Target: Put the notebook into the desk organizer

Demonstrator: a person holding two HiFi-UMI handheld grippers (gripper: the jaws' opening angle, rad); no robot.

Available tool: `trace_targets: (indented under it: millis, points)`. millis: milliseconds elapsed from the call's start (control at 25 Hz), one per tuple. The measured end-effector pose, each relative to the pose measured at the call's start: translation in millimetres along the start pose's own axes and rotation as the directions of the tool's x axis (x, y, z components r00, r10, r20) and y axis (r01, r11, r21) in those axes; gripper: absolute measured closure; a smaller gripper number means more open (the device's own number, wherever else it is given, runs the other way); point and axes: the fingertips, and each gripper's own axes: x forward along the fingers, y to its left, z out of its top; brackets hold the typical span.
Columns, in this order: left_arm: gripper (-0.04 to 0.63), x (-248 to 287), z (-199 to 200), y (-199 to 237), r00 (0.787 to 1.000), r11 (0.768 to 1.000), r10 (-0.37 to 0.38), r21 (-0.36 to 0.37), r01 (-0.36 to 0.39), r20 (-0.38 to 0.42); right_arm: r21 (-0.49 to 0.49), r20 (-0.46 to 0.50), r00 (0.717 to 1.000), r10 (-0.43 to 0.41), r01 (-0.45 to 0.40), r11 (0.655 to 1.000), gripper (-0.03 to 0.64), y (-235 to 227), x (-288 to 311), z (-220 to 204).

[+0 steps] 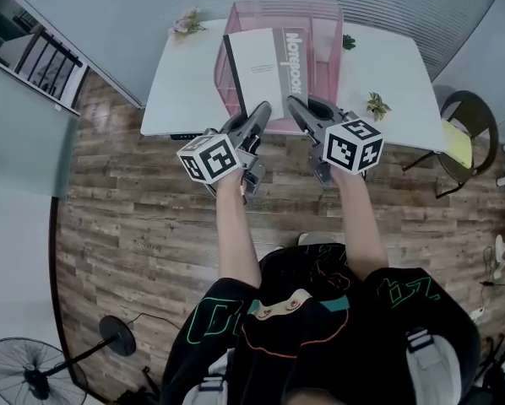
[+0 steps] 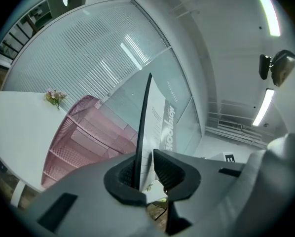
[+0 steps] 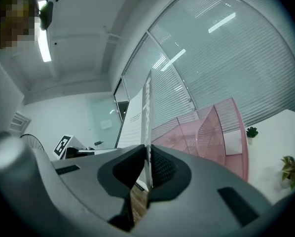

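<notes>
While the right tongs (image 1: 294,102) pinch the near edge of the notebook (image 1: 265,62), the left tongs (image 1: 263,107) stand slightly apart around it; held cover-up, long axis pointing away, above the pink desk organizer (image 1: 322,24) on the counter (image 1: 189,78).

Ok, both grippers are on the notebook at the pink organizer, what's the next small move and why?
Probably ease the notebook down into the desk organizer with the right gripper. It grips the notebook's edge, while the left gripper's jaws stand slightly apart around it, and the notebook looks not yet seated there.
</notes>
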Motion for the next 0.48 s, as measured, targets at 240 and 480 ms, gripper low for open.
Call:
trace_targets:
  millis: [240,480]
  points:
    - [0.532,-0.4,3.3,24.2,0.999,0.999,0.039,-0.008,-0.038,0.003,0.018,-0.014,1.000,-0.008,0.009,1.000,0.595,-4.9,23.1,2.1]
    - [0.532,-10.0,-2.1,38.6,0.998,0.997,0.062,-0.042,-0.061,0.017,0.075,-0.011,1.000,-0.002,0.003,0.997,0.601,-7.3,29.9,0.5]
